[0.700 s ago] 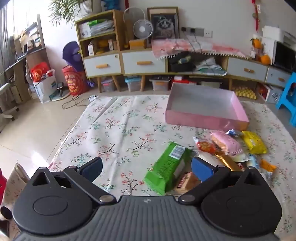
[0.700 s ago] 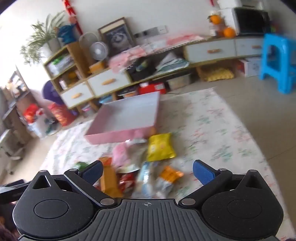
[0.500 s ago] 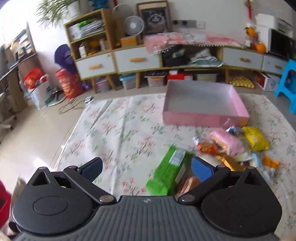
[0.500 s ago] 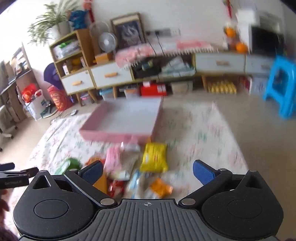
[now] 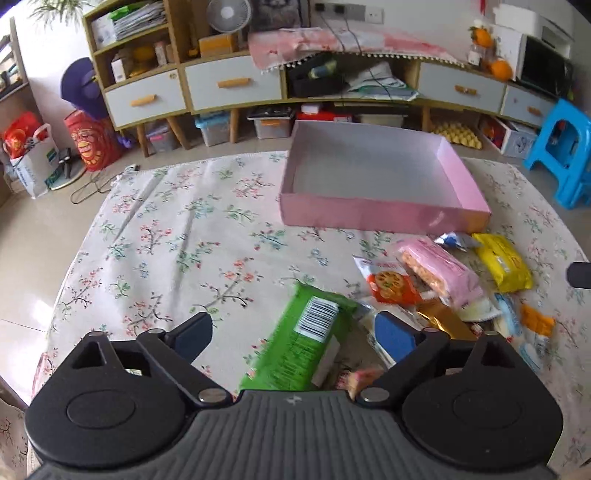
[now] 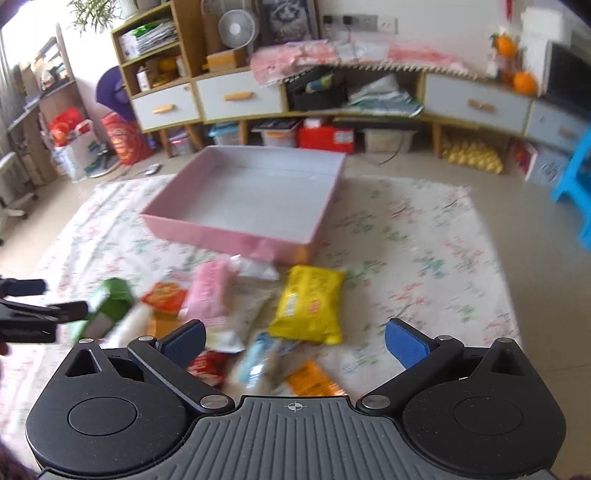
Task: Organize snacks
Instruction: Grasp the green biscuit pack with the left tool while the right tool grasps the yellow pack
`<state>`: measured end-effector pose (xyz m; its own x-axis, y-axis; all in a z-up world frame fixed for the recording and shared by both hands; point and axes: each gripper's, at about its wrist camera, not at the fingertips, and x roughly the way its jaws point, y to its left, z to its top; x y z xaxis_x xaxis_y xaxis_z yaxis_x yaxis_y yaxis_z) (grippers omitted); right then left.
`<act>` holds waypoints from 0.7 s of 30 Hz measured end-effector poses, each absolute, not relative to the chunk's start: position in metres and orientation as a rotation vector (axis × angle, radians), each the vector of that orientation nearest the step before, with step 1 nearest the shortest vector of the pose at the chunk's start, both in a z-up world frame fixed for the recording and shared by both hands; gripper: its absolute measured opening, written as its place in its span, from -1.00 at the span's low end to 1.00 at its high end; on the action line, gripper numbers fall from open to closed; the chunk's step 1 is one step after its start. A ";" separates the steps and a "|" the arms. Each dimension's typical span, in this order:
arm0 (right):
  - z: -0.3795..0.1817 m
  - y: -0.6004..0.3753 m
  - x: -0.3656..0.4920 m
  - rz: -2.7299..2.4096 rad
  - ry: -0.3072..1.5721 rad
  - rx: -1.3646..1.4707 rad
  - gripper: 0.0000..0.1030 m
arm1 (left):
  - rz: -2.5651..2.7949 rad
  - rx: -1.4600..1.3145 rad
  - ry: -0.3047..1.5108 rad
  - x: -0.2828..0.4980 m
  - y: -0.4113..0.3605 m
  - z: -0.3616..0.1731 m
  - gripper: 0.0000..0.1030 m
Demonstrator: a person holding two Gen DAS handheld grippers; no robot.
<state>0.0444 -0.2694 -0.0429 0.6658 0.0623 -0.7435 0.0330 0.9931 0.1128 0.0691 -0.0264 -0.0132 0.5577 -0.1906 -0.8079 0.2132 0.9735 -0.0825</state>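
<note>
A floral cloth (image 5: 177, 236) covers the floor before a low drawer cabinet (image 5: 236, 83), desk fan (image 5: 227, 15) and blue stool (image 5: 563, 147).

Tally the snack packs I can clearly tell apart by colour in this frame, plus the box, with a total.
Green pack: 1
Pink pack: 1
Yellow pack: 1
Red-orange pack: 1
Gold pack: 1
Small orange pack: 1
Pink box, nothing in it: 1
Total: 7. A few more small wrappers in the pile are too blurred to sort.
</note>
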 end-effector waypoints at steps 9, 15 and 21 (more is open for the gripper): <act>-0.063 -0.305 0.081 -0.042 0.966 0.354 1.00 | -0.176 0.154 0.978 0.088 -0.023 -0.049 0.62; -0.081 -0.307 0.095 -0.071 1.000 0.377 1.00 | -0.224 0.065 0.910 0.087 -0.027 -0.042 0.60; -0.098 -0.296 0.108 -0.053 1.048 0.334 0.98 | -0.261 0.049 0.920 0.087 -0.032 -0.044 0.23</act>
<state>0.1085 -0.2965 -0.0980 0.5032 0.1152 -0.8564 0.2011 0.9483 0.2457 0.0871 -0.0320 -0.0444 0.5768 -0.2024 -0.7914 0.2441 0.9673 -0.0695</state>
